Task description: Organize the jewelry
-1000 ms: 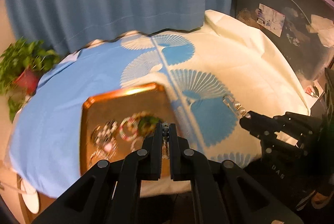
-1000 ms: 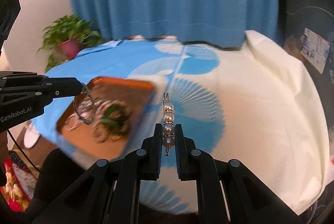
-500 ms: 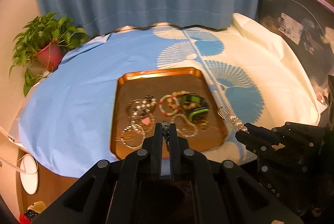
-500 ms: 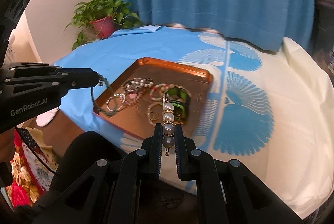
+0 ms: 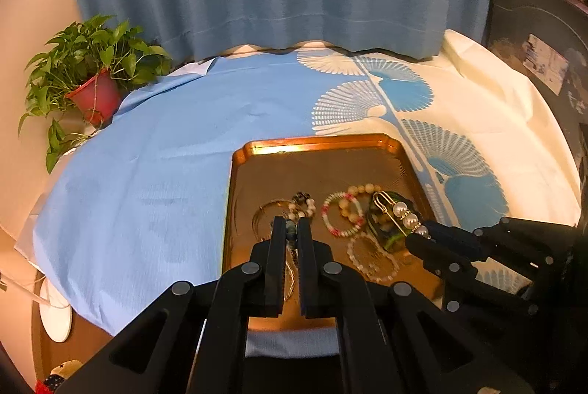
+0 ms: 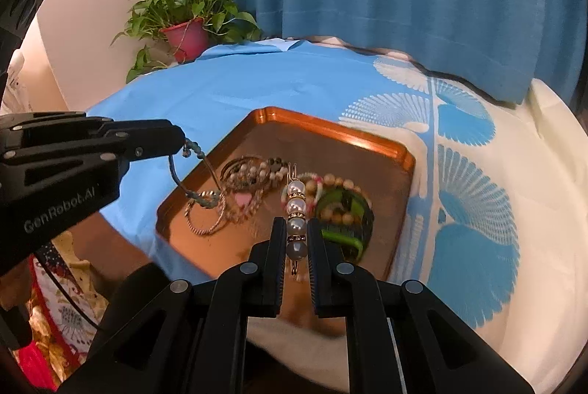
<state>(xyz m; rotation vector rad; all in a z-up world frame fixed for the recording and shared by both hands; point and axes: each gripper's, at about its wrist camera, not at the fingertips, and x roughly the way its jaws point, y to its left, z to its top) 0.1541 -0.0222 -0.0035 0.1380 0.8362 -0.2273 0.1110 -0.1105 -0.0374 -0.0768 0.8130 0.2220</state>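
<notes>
Warm, dim indoor light glares off the tray rim; fisheye edges bend and darken.

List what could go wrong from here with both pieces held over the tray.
1. The left hand-held gripper pinches only one end of the blue cord bracelet; its hanging loop could snag the chains in the copper tray.
2. The pearl pin in the right hand-held gripper might slip and land on the green bangle, tangling the pile.
</notes>
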